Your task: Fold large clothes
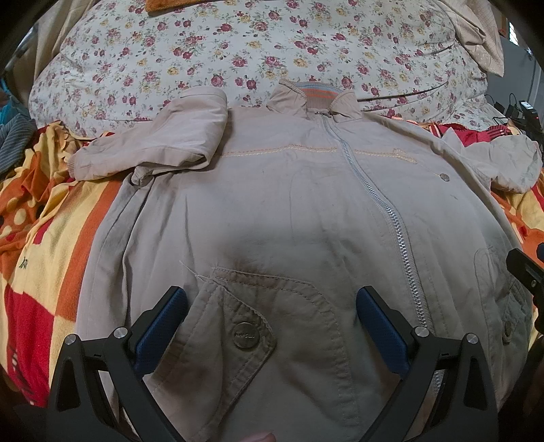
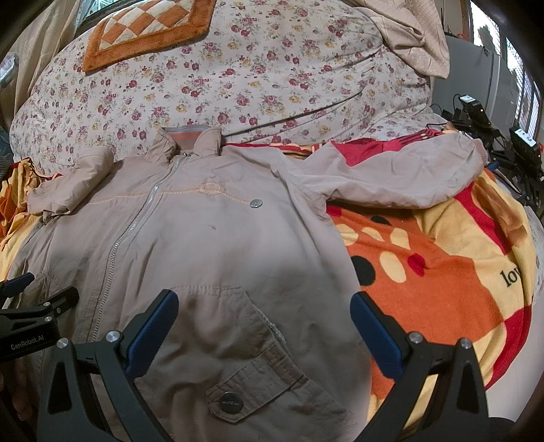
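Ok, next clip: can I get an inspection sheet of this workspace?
Surface: bed under a patterned blanket in orange, yellow and red.
Job's things: beige jacket laid flat, front up, zipped; one sleeve bent inward, the other sleeve spread out.
Clutter: flowered quilt bunched behind the collar; orange cushion on it.
Grippers: left gripper and right gripper open above the pockets, holding nothing.
Cables: black cables and devices beside the bed.
Surroundings: window at the far edge.

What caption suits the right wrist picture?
Open right gripper hovers above a zipped beige jacket spread on a bright blanket.
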`<state>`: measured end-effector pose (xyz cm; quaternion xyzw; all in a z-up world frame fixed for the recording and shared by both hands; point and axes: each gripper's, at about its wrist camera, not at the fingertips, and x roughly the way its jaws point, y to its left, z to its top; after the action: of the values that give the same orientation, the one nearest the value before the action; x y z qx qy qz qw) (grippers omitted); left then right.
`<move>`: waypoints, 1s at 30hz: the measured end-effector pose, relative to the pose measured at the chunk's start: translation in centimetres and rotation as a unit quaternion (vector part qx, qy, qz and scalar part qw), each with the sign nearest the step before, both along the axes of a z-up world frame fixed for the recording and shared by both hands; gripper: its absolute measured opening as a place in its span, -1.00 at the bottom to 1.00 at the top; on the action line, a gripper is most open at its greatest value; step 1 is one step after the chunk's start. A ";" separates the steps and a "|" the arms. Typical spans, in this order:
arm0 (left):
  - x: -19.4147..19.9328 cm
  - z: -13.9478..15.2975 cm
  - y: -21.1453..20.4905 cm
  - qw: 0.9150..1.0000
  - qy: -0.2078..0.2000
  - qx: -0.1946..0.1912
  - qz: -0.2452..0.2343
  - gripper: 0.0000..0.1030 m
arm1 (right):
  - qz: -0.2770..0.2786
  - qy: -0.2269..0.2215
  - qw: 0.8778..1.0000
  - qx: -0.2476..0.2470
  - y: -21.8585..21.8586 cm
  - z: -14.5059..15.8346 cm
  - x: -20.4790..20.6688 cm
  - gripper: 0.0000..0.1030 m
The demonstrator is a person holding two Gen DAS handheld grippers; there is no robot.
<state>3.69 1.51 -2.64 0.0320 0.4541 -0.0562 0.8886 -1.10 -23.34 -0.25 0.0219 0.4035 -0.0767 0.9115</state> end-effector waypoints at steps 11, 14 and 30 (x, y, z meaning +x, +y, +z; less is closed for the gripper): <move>0.0 0.2 0.1 1.000 -0.001 0.000 0.000 0.79 | 0.000 0.000 1.000 0.000 0.0 0.0 0.0 0.99; 0.0 0.2 0.1 1.000 -0.003 0.001 -0.001 0.79 | 0.000 0.000 1.000 0.000 0.0 0.0 0.0 0.99; -0.1 0.1 0.1 1.000 0.001 -0.001 0.001 0.79 | 0.002 0.001 1.000 -0.002 0.2 -0.2 0.0 0.99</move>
<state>3.58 1.65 -2.55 0.0302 0.4552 -0.0562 0.8881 -1.07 -23.17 -0.47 0.0192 0.4047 -0.0761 0.9111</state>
